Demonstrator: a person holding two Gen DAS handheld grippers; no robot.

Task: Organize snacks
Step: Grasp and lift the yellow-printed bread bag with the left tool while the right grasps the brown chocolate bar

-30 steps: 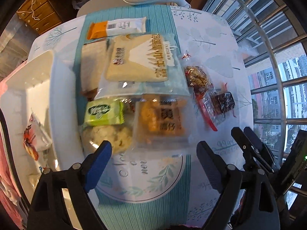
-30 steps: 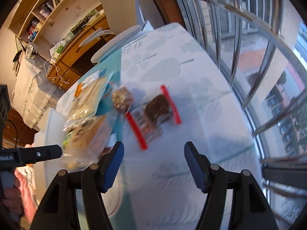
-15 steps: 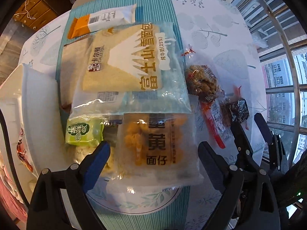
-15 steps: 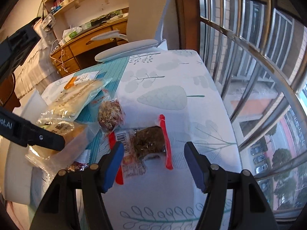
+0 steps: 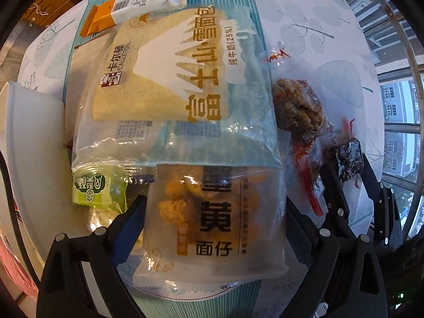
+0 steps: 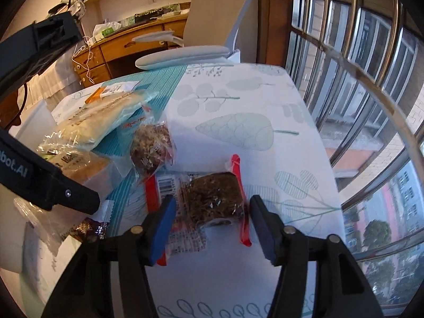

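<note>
Your left gripper (image 5: 216, 212), fingers apart, straddles the clear crinkly packet of golden-yellow crumbly snack (image 5: 212, 217) lying on the teal-striped tablecloth (image 5: 254, 302). Your right gripper (image 6: 210, 212), fingers also apart, flanks a red-edged clear packet holding a dark brown, coarse square cake (image 6: 212, 197).

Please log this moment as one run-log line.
left gripper: open, straddling yellow snack pack | right gripper: open, straddling dark snack bar

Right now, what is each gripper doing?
Left gripper: open, straddling the noodle pack.
Right gripper: open, straddling the brown snack.
</note>
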